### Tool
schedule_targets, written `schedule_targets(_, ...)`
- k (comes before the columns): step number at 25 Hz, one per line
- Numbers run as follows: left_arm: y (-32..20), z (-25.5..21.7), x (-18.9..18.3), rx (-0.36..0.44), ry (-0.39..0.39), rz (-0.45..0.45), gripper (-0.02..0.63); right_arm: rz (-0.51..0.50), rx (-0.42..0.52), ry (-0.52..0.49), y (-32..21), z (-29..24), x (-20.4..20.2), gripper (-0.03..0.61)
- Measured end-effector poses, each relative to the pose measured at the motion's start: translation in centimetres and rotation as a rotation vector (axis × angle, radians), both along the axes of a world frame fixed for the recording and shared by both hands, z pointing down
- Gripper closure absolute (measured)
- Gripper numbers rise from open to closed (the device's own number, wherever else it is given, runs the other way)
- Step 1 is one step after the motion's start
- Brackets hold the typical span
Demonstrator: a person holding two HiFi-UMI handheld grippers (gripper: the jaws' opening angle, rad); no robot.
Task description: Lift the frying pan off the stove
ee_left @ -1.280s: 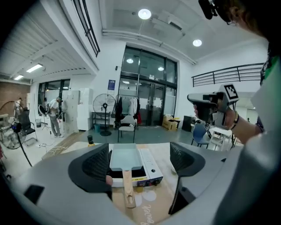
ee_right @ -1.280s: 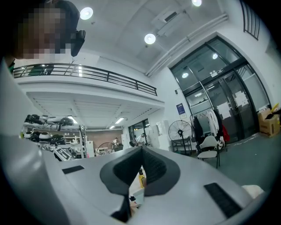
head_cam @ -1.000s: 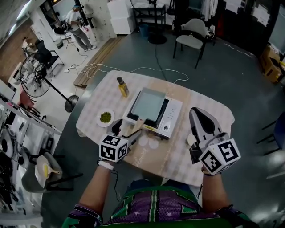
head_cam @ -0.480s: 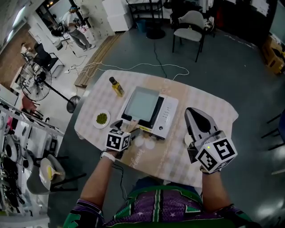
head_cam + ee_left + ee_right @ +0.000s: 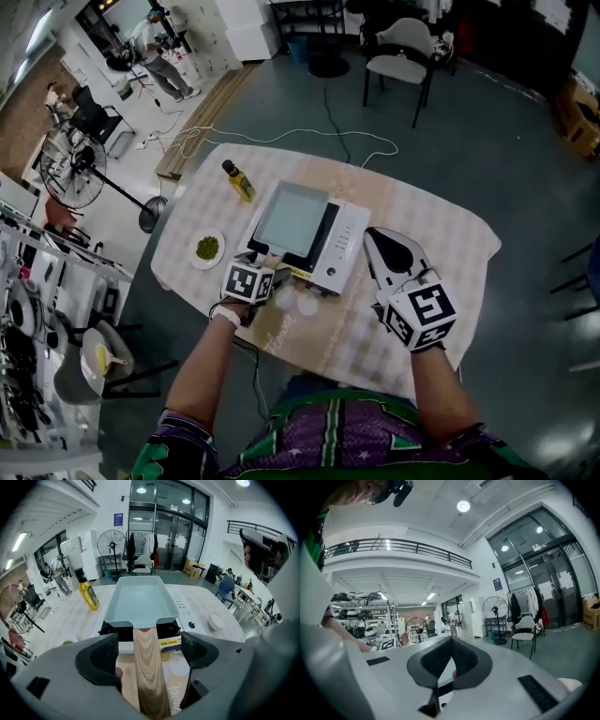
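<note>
A square pale blue-grey frying pan [image 5: 292, 220] [image 5: 140, 604] sits on a white portable stove [image 5: 343, 246] [image 5: 190, 613] in the middle of the table. Its wooden handle [image 5: 147, 663] points toward me. My left gripper [image 5: 269, 266] [image 5: 150, 658] is open, one jaw on each side of the handle, with a gap showing on both sides. My right gripper [image 5: 382, 242] [image 5: 450, 660] is shut on nothing and hovers just right of the stove, its camera aimed above the table.
A yellow oil bottle [image 5: 237, 180] [image 5: 88, 594] stands left of the stove, and a white plate of green bits [image 5: 206, 248] lies near the table's left edge. A small white dish [image 5: 216, 620] sits right of the stove. The checked table [image 5: 450, 234] has chairs beyond it.
My left gripper has moved forward until its jaws straddle the pan handle. The right gripper has shifted left, closer to the stove.
</note>
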State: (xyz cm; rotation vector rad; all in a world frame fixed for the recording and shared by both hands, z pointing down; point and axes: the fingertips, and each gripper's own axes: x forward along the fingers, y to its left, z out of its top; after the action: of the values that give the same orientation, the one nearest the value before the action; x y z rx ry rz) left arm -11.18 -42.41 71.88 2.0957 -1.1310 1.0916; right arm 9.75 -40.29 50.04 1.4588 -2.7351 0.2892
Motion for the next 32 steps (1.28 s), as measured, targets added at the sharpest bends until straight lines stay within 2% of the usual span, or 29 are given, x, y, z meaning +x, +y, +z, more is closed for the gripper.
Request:
schedule_targets(6, -0.6, 2.3, 0.5, -0.12, -0.018, -0.01, 0.176, -0.028, 0.005, 0.039, -1.3, 2.0, -0.3, 0.572)
schedule_targets(14, -1.2, 5.3, 1.3, -0.286, -0.057, 0.033, 0.189, -0.014, -0.054, -0.001, -2.5, 5.2, 0.1, 0.572)
schedule_targets(16, -1.0, 5.9, 1.4, -0.321, -0.051, 0.038, 0.236, -0.014, -0.061, 0.005, -2.3, 5.7, 0.1, 0.572)
schedule_targets(20, -0.3, 6.8, 1.4, -0.383, -0.077, 0.064, 0.29, 0.007, -0.066, -0.013, -1.7, 5.2, 0.4, 0.572)
schedule_targets(25, -0.6, 6.9, 0.3, -0.403, -0.08, 0.041, 0.44, 0.015, -0.061, -0.025, -1.5, 4.7, 0.0, 0.572)
schedule_targets(32, -0.7, 7.0, 0.3, -0.424, -0.088, 0.022, 0.449, 0.026, -0.075, -0.038, -1.5, 5.1, -0.1, 0.572)
